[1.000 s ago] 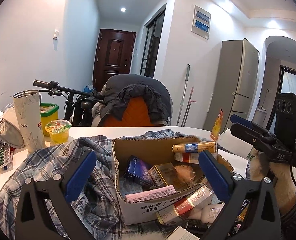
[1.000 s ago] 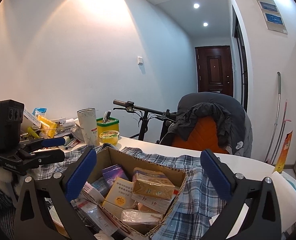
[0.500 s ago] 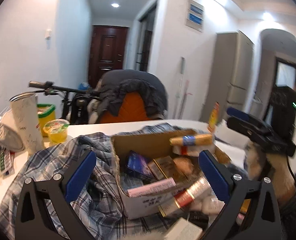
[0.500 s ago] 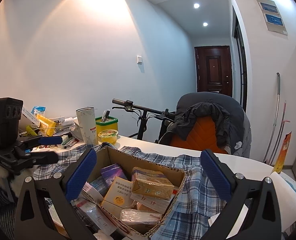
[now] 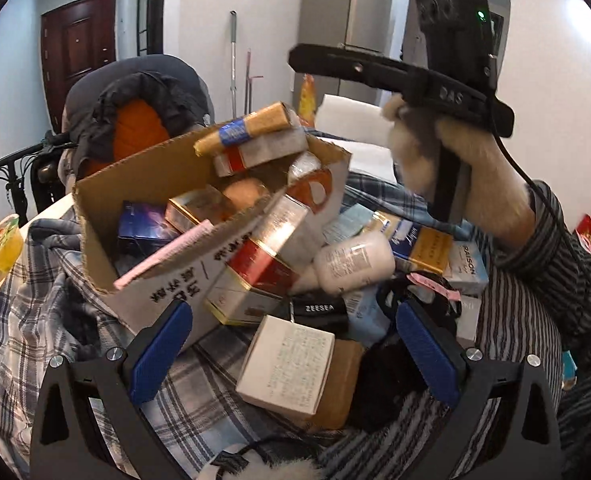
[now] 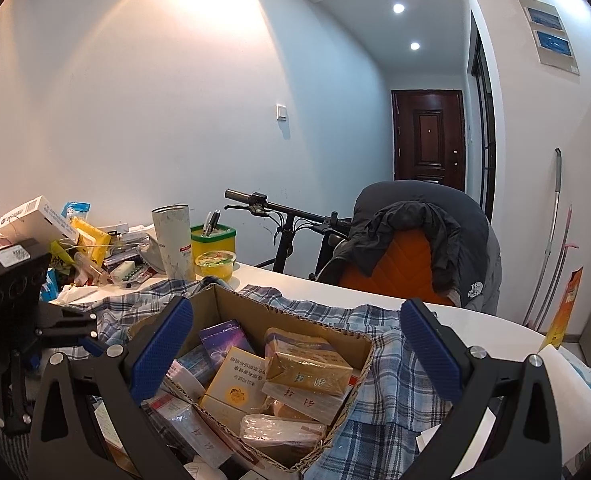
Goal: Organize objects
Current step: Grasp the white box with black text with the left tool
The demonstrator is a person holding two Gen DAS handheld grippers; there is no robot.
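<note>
- The cardboard box, left of centre in my left view, overflows; I should clear loose items first.
- My left gripper gapes empty above the white carton, low centre.
- My right gripper hangs spread, empty, over the box.

Your left claw is a black frame with 2 fingers faced in ribbed blue pads and silver screws at the joints. Your right claw is built the same: black arms, blue textured pads, round silver screw heads. From the left wrist view its black body carries a boxy camera with a green light, the letters "DAS" in white, and a black cable trailing down. Your sleeve is dark with thin pale stripes.
</note>
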